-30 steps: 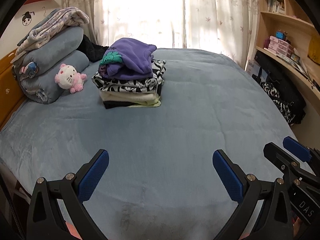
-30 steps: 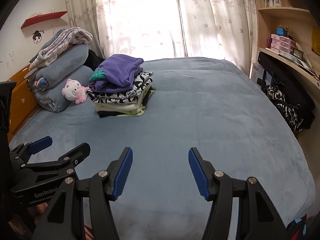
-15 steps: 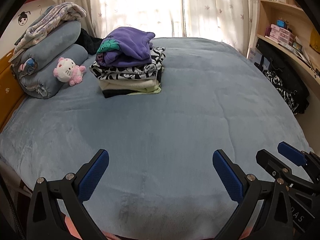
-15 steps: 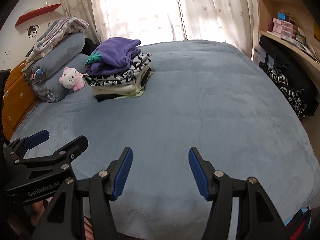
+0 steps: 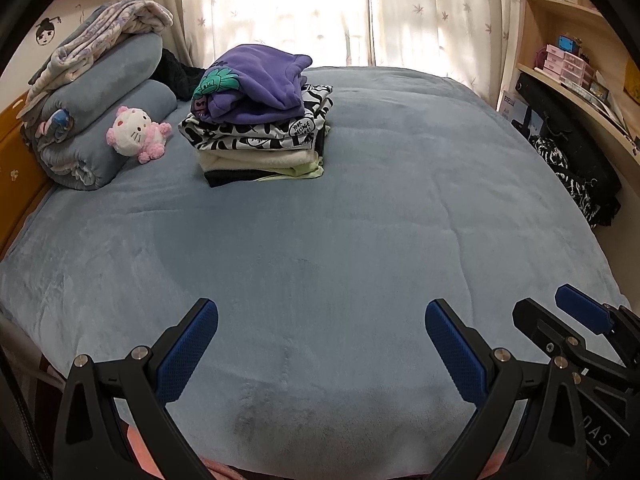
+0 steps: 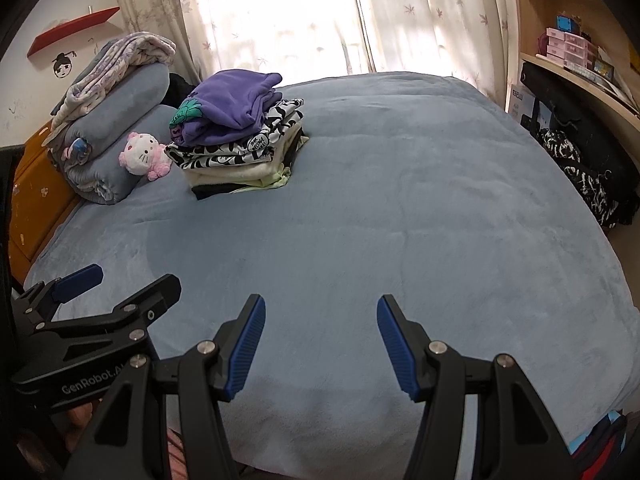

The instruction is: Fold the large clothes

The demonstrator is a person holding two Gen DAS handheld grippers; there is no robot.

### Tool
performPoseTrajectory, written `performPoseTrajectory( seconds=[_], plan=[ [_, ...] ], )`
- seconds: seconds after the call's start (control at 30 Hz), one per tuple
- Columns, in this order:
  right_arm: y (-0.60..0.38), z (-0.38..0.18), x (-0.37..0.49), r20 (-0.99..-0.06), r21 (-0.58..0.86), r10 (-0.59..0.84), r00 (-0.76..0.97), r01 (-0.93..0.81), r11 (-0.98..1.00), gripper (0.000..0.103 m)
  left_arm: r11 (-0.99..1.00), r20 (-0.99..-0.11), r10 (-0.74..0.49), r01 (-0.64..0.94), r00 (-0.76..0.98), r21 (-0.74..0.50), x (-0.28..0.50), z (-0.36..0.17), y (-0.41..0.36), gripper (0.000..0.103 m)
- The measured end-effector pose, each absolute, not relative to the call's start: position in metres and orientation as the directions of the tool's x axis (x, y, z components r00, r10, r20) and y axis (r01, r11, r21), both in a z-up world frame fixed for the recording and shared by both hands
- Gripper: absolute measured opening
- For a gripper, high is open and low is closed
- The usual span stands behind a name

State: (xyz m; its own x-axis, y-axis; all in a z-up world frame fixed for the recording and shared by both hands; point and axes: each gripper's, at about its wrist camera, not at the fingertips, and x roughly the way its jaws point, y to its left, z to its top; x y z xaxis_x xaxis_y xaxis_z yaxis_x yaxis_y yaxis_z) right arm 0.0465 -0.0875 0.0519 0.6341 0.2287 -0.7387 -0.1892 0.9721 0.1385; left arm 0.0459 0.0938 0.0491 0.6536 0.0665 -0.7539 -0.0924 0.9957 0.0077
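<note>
A stack of folded clothes point(image 5: 260, 136) point(image 6: 236, 148) sits at the far left of the blue bed point(image 5: 360, 220) point(image 6: 380, 200), topped by a purple garment point(image 5: 256, 80) point(image 6: 232, 100) over a black-and-white one. My left gripper point(image 5: 320, 320) hovers over the near edge of the bed, open, with nothing between its blue pads. My right gripper point(image 6: 320, 316) hangs beside it to the right, open and empty too. In the left wrist view the right gripper point(image 5: 560, 320) shows at the lower right; in the right wrist view the left gripper point(image 6: 116, 284) shows at the lower left.
Rolled blue bedding with a patterned blanket point(image 5: 96, 100) point(image 6: 108, 120) and a pink-and-white plush toy point(image 5: 136, 132) point(image 6: 144, 156) lie at the head of the bed. Dark clothing point(image 5: 568, 168) point(image 6: 584, 176) is heaped at the right edge, below wooden shelves point(image 5: 568, 72). Curtains point(image 6: 320, 12) hang behind.
Both views have tipped slightly downward, so the stack and the bedding sit higher in the pictures. The jaws of both grippers stand as before.
</note>
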Motion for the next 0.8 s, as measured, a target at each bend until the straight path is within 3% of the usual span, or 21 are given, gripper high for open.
performPoseTrajectory(
  seconds=[0.8],
  plan=[
    [-0.0850, 0.0499, 0.0482, -0.741, 0.146, 0.233, 0.630, -0.187, 0.971, 0.059, 0.994, -0.767, 0.070, -0.111, 0.638, -0.001, 0.0478, 0.0471, 0.0957, 0.102]
  ],
)
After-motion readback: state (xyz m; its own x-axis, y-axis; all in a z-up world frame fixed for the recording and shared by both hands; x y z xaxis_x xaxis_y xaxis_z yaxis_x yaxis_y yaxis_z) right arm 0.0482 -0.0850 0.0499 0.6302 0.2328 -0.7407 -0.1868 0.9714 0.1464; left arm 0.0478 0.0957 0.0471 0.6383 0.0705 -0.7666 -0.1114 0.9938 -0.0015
